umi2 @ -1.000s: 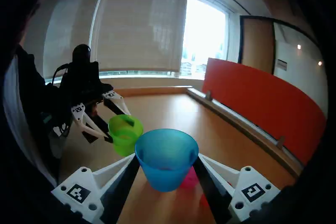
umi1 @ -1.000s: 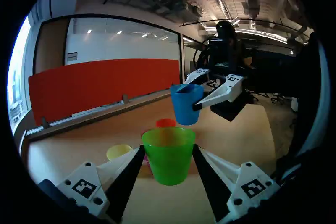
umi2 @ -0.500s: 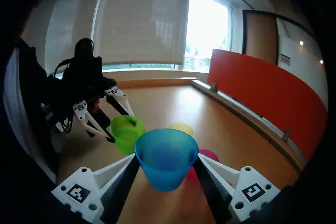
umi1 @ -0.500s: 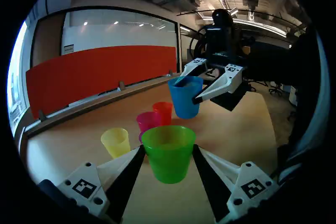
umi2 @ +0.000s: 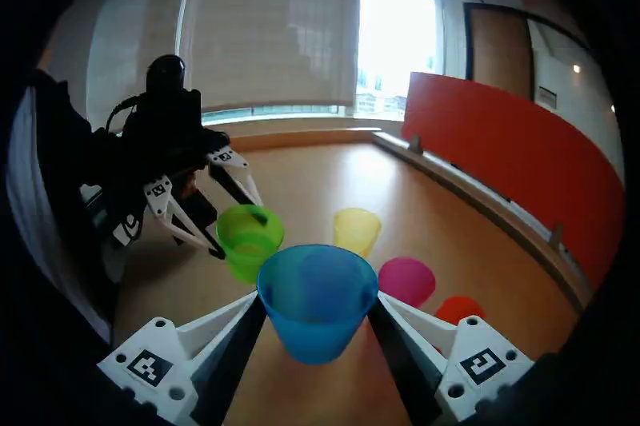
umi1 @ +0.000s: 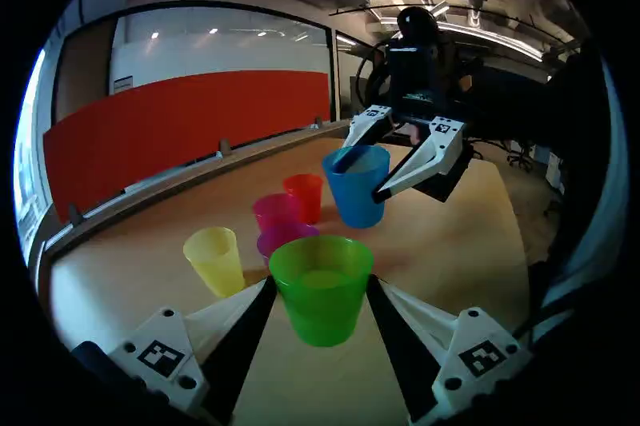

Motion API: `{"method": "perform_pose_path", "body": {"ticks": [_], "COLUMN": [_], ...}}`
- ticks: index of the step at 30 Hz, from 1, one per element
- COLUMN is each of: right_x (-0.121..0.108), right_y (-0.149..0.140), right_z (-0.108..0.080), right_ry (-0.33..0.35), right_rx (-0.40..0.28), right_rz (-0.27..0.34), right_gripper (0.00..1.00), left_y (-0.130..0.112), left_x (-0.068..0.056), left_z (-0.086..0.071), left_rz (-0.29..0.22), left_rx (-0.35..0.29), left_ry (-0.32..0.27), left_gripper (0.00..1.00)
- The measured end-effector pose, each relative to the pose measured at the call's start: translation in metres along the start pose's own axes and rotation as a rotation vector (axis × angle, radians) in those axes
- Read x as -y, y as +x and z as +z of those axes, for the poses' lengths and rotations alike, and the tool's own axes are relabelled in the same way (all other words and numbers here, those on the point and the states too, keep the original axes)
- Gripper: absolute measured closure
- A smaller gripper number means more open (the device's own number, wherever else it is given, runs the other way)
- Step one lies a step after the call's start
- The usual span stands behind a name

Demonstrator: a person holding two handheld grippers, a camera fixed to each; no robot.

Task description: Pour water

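In the left gripper view my left gripper (umi1: pixel 322 298) is shut on a green cup (umi1: pixel 321 288), held upright above the wooden table (umi1: pixel 448 242). Farther off there, my right gripper (umi1: pixel 368 178) holds a blue cup (umi1: pixel 355 185). The right gripper view has my right gripper (umi2: pixel 318 308) shut on that blue cup (umi2: pixel 317 301), also upright. Beyond it to the left, the left gripper (umi2: pixel 240 238) carries the green cup (umi2: pixel 249 241). Whether either cup holds water cannot be told.
On the table stand a yellow cup (umi1: pixel 214 260), a pink cup (umi1: pixel 276 210), a purple cup (umi1: pixel 285 239) and a red-orange cup (umi1: pixel 304 196). The right gripper view shows the yellow cup (umi2: pixel 356 230), the pink cup (umi2: pixel 406 281) and the red-orange cup (umi2: pixel 458 309). A red partition (umi1: pixel 184 126) runs along the table's far edge.
Both grippers have tipped downward with their cups still held, bringing the table and the loose cups into view. The blue and green cups stay about the same distance apart.
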State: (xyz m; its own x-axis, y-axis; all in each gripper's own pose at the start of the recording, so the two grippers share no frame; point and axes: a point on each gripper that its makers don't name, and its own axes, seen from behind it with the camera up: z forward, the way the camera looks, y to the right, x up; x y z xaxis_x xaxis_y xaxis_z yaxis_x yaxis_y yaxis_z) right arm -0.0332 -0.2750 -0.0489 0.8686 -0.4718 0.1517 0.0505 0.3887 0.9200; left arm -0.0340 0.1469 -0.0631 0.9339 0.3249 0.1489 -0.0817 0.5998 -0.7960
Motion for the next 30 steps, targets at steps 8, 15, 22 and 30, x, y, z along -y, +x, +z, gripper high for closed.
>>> {"method": "perform_pose_path", "body": {"ticks": [8, 15, 22, 30], "right_x": [0.005, 0.009, 0.012, 0.012], "right_y": [-0.019, -0.033, -0.044, -0.053], "right_z": [0.006, 0.011, 0.016, 0.021], "right_ry": [0.021, 0.042, 0.059, 0.068], "right_rx": [0.039, 0.070, 0.104, 0.141], "right_rz": [0.009, 0.009, -0.001, -0.021], "right_gripper": [0.11, 0.11, 0.12, 0.12], "left_y": [-0.007, -0.014, -0.022, -0.028], "left_x": [-0.002, -0.005, -0.006, -0.009], "left_z": [0.003, 0.005, 0.007, 0.008], "left_rz": [0.014, 0.024, 0.028, 0.045], "left_rx": [0.037, 0.069, 0.096, 0.130], "left_ry": [-0.018, -0.036, -0.047, -0.069], "left_gripper": [0.18, 0.18, 0.18, 0.18]}}
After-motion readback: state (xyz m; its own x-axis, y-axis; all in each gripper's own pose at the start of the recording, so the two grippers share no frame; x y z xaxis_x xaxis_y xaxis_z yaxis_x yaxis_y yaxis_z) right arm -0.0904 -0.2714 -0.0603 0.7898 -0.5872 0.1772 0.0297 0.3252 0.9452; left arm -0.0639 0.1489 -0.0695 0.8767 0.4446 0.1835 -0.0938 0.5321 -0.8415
